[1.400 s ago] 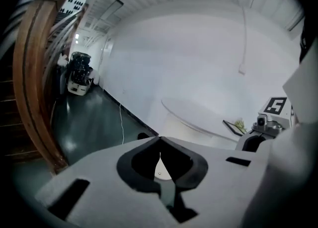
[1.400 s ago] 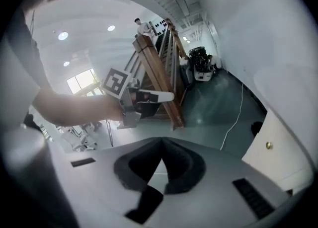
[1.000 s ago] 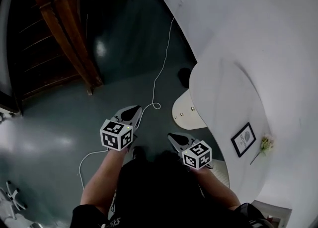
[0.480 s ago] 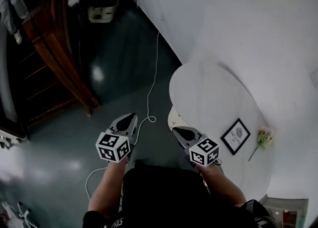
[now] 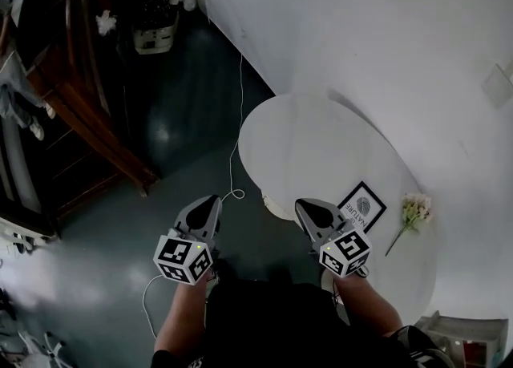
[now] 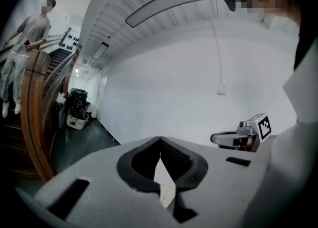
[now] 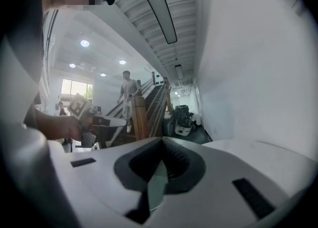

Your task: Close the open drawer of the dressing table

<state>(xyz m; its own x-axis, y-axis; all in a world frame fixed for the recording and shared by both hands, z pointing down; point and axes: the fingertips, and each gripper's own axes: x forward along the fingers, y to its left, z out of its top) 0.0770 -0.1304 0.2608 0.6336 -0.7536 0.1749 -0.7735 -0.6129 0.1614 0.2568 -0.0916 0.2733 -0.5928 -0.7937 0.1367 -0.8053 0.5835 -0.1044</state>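
Observation:
The white dressing table (image 5: 313,146) has a rounded top and stands against the wall at the right. Just under its near left edge a sliver of the open cream drawer (image 5: 276,205) shows; the tabletop hides the rest. My right gripper (image 5: 306,206) is shut and empty, with its tip at the table's front edge just right of the drawer. Over the dark floor to the drawer's left is my left gripper (image 5: 210,200), also shut and empty. The left gripper view shows the jaws (image 6: 159,140) closed and pointing at the white wall; the right gripper view shows the jaws (image 7: 161,140) closed too.
A black-framed picture (image 5: 361,208) and a pale flower (image 5: 414,212) lie on the tabletop. A white cable (image 5: 235,146) runs along the floor by the wall. A dark wooden staircase (image 5: 84,102) rises at the left, with a person (image 7: 127,95) on it. A black cart (image 5: 151,7) stands at the back.
The view has swung toward the table, so its top now fills more of the frame and covers most of the drawer. Both grippers have stayed shut and sit closer to the table's front edge.

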